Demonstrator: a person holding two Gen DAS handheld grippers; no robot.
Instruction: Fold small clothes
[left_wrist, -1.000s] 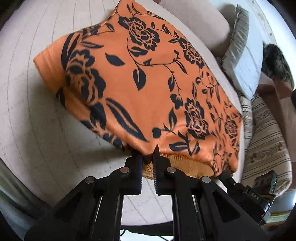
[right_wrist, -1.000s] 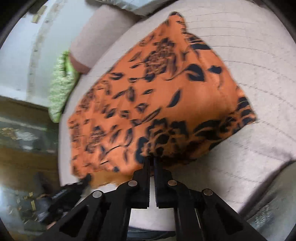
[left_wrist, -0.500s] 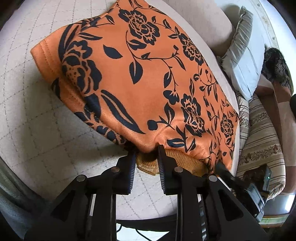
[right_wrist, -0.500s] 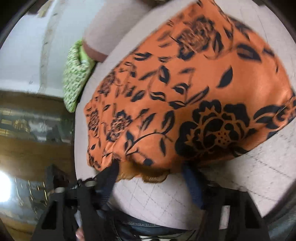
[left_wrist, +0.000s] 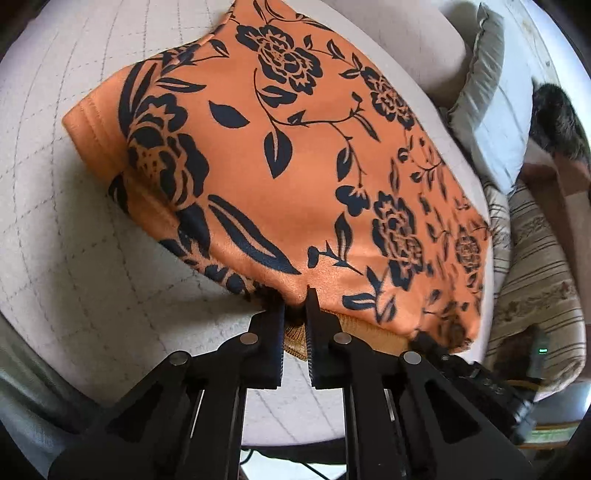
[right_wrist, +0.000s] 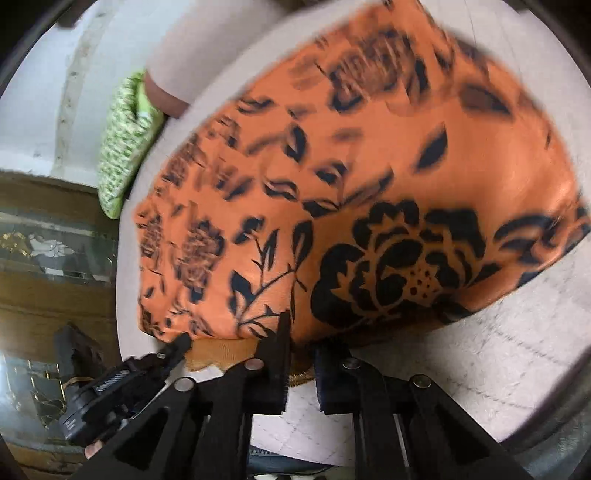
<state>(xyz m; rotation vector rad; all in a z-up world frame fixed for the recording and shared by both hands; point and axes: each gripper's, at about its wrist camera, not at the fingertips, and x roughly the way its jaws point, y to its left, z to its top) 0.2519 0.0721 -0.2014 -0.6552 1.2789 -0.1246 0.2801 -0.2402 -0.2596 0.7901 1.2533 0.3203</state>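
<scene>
An orange garment with black flowers (left_wrist: 295, 155) lies on a pale quilted cushion (left_wrist: 74, 258), one layer folded over another; it also shows in the right wrist view (right_wrist: 369, 206). My left gripper (left_wrist: 295, 310) is shut on the garment's near edge, with a mustard ribbed hem (left_wrist: 295, 339) between its fingers. My right gripper (right_wrist: 301, 343) grips the same near edge further along, its jaws a narrow gap apart with fabric between them. The right gripper shows at lower right in the left wrist view (left_wrist: 461, 369); the left one shows at lower left in the right wrist view (right_wrist: 122, 384).
A grey pillow (left_wrist: 487, 99) and a striped cushion (left_wrist: 535, 266) lie to the right in the left wrist view. A green patterned cushion (right_wrist: 122, 147) and a dark floor (right_wrist: 44, 295) lie left in the right wrist view.
My right gripper was wide open half a second ago and has closed on the garment's near edge. My left gripper opened slightly and has closed again on the hem.
</scene>
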